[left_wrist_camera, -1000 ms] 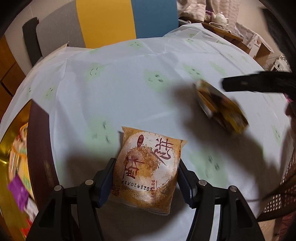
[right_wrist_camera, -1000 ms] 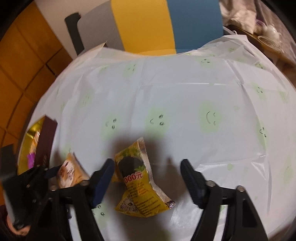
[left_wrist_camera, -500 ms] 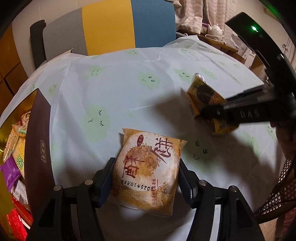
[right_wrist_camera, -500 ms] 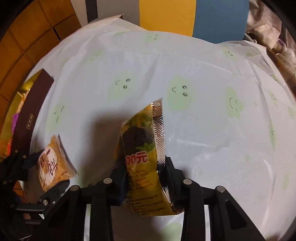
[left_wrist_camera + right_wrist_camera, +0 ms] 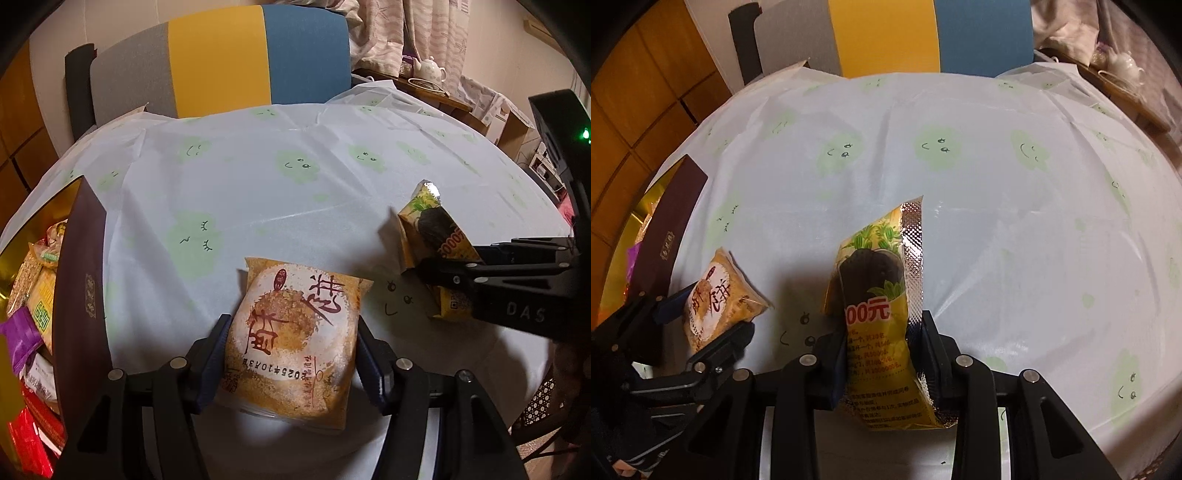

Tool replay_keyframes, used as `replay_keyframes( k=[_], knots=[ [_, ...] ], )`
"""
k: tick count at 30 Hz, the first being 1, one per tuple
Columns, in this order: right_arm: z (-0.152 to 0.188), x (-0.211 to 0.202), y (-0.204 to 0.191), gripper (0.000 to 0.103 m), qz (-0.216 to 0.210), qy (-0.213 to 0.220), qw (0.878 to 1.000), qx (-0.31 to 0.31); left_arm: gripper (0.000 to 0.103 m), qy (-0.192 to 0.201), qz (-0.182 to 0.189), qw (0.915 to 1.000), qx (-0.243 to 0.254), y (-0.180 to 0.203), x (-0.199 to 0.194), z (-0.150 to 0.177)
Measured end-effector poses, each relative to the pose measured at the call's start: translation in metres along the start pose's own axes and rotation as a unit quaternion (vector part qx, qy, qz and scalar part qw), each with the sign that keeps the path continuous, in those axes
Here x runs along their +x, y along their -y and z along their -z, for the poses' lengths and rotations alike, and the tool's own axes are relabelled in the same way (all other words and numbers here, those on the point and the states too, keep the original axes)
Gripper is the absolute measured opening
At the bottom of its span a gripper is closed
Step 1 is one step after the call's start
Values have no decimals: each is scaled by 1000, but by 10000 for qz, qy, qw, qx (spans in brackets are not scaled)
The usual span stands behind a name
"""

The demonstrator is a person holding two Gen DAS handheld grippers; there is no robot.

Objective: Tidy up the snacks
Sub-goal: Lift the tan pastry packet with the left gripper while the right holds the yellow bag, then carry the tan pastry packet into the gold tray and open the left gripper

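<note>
Table [image 5: 258,192] under white cloth with green faces. Chair [image 5: 221,62] behind it, grey, yellow, blue. Teapot [image 5: 430,70] on far shelf.

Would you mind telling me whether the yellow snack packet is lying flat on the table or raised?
Raised: the yellow snack packet stands on edge, pinched in the right hand-held gripper, its foil seam pointing up.

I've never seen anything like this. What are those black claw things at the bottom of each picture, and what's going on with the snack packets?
There is no robot: a person holds two hand-held grippers, each carrying a wide-angle camera looking along its fingers. One picture comes from the left gripper, which clamps an orange pastry packet. The other comes from the right gripper, clamped on a yellow seed packet. Both hover over a table covered with a smiley-face tablecloth. At the left edge sits a dark box already holding other snacks.
</note>
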State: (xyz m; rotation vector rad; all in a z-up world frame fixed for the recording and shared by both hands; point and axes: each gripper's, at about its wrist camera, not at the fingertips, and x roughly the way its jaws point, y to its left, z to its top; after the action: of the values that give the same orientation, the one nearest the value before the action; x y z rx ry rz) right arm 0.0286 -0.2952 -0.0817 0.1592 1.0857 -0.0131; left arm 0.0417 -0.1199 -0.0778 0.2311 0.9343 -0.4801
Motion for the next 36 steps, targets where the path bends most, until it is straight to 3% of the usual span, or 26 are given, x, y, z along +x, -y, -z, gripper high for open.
replay_keyframes(
  k=[5, 10, 21, 29, 36],
  knots=[
    [17, -5, 0, 35, 25, 193, 9998, 70, 63, 59, 91, 9998, -156, -3, -10, 2],
    [20, -11, 9, 35, -73, 446, 9989, 131, 63, 132, 83, 9998, -92, 1, -17, 4],
    [23, -9, -3, 35, 146, 772, 9969, 84, 63, 371, 211, 9990, -120, 6, -48, 4],
    [27, -14, -9, 35, 312, 727, 9968, -88, 63, 386, 294, 9986, -207, 2, -59, 7],
    [33, -21, 3, 35, 168, 621, 9977, 222, 62, 379, 519, 9972, -384, -11, -65, 9]
  ],
)
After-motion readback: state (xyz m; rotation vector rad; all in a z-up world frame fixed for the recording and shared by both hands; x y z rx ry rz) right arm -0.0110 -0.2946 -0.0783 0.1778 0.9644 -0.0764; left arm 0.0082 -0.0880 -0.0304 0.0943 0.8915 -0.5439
